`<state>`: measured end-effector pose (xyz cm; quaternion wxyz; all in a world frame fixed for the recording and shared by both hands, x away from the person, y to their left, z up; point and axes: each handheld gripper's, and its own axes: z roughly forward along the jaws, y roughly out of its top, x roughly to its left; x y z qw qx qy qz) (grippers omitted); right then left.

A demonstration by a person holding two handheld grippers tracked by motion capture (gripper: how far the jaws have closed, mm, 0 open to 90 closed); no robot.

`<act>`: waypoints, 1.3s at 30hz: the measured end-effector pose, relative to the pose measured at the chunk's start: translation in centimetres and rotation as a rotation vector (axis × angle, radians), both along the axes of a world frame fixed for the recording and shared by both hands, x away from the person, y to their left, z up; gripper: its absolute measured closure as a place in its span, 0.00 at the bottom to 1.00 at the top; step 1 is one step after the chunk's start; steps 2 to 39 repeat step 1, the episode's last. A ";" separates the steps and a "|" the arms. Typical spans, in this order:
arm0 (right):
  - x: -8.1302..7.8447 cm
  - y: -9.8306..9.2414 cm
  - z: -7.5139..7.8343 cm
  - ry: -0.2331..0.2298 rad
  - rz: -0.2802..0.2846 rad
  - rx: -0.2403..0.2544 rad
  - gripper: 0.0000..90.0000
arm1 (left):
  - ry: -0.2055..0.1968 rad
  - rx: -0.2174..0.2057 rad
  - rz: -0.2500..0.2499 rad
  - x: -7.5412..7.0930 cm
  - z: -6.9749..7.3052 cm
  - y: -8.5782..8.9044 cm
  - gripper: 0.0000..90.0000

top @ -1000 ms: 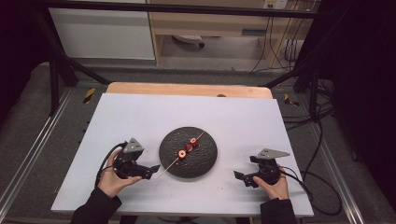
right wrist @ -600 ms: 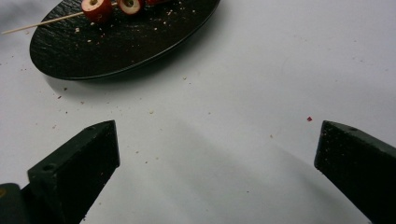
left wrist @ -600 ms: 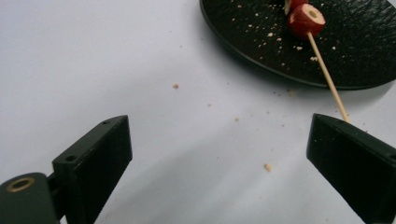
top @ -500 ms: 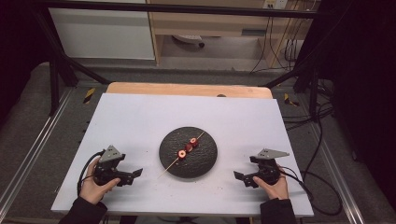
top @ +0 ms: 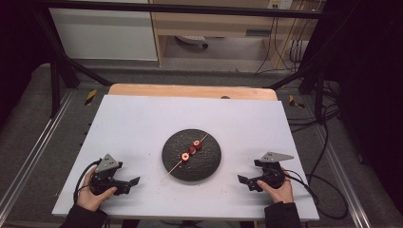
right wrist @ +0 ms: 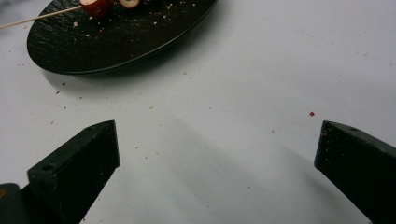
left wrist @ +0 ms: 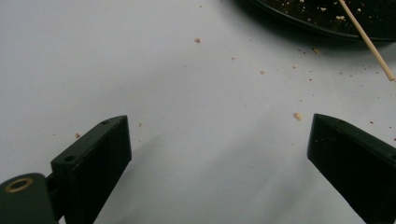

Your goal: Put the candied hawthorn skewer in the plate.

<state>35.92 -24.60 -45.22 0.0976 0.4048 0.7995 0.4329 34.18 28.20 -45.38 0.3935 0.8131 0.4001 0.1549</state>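
A black round plate (top: 209, 166) sits mid-table on the white board. Across it lies a wooden skewer (top: 172, 170) threaded with three red fruit pieces (top: 190, 150). My left gripper (top: 133, 182) rests near the front left of the board, open, with nothing between its jaws; in the left gripper view the skewer's tip (left wrist: 369, 43) and the plate's edge (left wrist: 299, 23) lie ahead to the right. My right gripper (top: 243, 180) rests at the front right, also open and empty; in the right gripper view the plate (right wrist: 121, 42) and fruit (right wrist: 95, 6) are ahead to the left.
Crumbs (left wrist: 296, 115) are scattered on the white board (top: 142, 123) around the plate. A wooden tabletop strip (top: 190, 90) shows behind the board. Cables (top: 323, 190) trail off the right side; metal rails (top: 28, 161) flank the table.
My left gripper has let go of the skewer and drawn back to the left and toward the front edge. The skewer stays on the plate. The right gripper has not moved.
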 end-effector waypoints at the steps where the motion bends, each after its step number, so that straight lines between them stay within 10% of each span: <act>1: 0.0 0.0 0.0 0.000 0.000 0.000 0.01 | 0.001 0.000 -0.002 0.0 0.0 0.0 0.07; 39: 0.0 0.0 0.0 0.000 0.000 0.000 0.01 | 0.001 0.000 -0.002 0.0 0.0 0.0 0.07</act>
